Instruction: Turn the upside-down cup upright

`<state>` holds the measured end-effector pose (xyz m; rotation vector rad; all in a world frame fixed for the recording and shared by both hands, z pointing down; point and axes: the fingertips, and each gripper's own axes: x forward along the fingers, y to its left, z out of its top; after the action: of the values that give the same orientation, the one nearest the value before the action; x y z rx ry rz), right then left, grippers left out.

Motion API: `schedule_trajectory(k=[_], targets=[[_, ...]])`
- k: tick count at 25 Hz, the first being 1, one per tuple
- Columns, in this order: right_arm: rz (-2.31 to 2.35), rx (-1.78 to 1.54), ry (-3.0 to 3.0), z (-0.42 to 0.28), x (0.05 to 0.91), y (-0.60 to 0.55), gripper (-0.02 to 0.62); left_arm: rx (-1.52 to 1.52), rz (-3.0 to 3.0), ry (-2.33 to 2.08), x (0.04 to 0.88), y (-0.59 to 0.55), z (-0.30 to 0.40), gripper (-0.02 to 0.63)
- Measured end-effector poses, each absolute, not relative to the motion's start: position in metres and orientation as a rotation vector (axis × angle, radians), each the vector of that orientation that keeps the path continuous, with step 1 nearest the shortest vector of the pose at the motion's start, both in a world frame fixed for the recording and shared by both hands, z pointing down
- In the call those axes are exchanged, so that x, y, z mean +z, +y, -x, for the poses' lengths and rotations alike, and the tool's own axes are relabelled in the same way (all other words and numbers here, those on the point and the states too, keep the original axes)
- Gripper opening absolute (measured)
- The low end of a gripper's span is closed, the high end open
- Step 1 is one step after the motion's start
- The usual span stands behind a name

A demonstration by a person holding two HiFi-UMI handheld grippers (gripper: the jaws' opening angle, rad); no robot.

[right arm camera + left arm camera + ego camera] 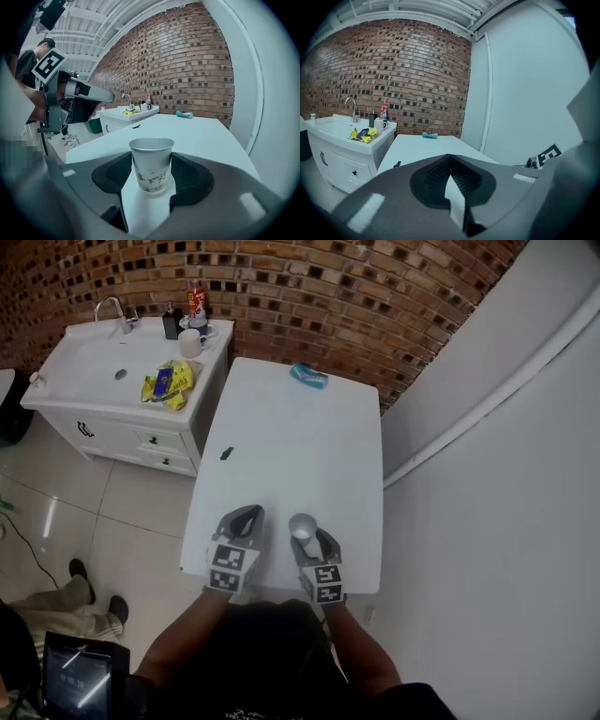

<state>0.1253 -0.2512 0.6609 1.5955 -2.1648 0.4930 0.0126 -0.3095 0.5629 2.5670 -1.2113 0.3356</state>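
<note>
My right claw (311, 540) is clamped on the white paper cup with the green leaf print (151, 164). The cup sits squarely between its two dark pads, mouth up and upright, just over the near end of the white rectangular table (300, 446). My left claw (450, 157) hangs just beside it with its tips together and nothing between them.

- pale grey paper cup (151, 164): dark leaf sprigs printed on its side
- flat rectangular table top (300, 446): plain white
- brick wall (375, 306): red-brown, darker bricks scattered
- small soft object (308, 375): teal
- crumpled wrappers (167, 383): yellow, some blue
</note>
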Motion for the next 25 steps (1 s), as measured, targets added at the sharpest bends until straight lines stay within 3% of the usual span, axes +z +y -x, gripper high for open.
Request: schedule_trajectory(k=[14,20,25], targets=[[-1.608,0.489,-2.075,-0.131,0.670,-0.234,0.281,0.343,-2.604,-1.211,0.557,-0.295,-0.022,-0.006],[-1.599,0.542,-2.057,-0.132,0.673,-0.228,0.342,0.353,-2.603,-1.221,0.557,-0.290,-0.022,-0.006],[-1.639,0.552,-2.058,-0.138,0.667,-0.217,0.336,0.354,-2.607,-1.217,0.558,-0.282,-0.024,-0.006]])
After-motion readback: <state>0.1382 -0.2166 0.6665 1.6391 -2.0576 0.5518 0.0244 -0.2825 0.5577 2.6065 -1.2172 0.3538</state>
